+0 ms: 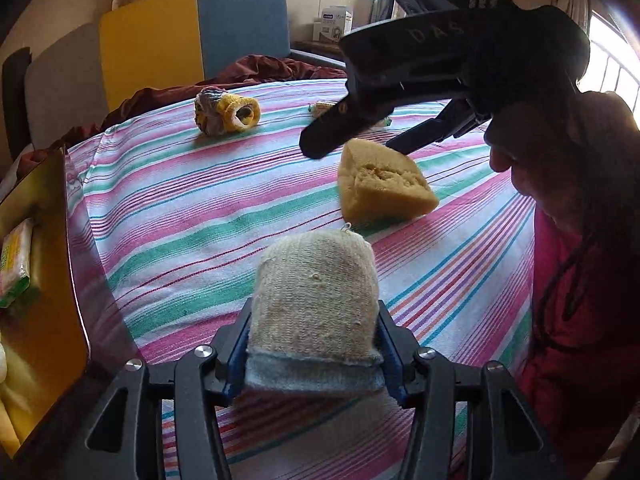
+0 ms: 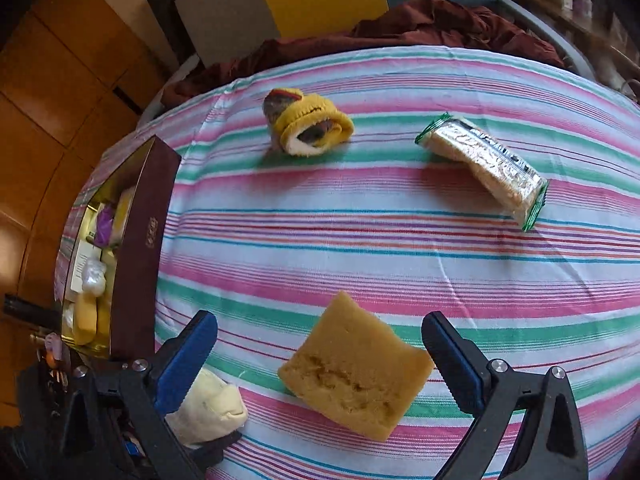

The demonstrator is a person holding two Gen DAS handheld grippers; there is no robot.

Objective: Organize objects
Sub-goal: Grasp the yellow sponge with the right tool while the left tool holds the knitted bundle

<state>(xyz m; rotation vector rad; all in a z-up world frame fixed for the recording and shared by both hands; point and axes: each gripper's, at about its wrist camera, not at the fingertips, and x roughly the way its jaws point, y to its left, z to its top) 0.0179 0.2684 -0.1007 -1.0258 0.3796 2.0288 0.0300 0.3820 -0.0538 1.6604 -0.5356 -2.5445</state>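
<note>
The left gripper (image 1: 316,344) is clenching a cream knitted cloth (image 1: 316,300) between its blue fingers (image 1: 236,356), just above the near part of the table (image 1: 180,216), which is wearing a striped cover. Beyond the cloth, a yellow sponge (image 1: 382,182) is lying in the middle of the table. The right gripper (image 2: 320,360) is hovering over this sponge with its fingers (image 2: 452,356) spread wide, one on each side and not touching it. At the left edge of the table a dark box (image 2: 140,240) is standing open, holding several small items. Farther away, a rolled yellow sock (image 2: 308,124) is lying near the far edge, and a wrapped packet (image 2: 484,164) is resting toward the far right.
</note>
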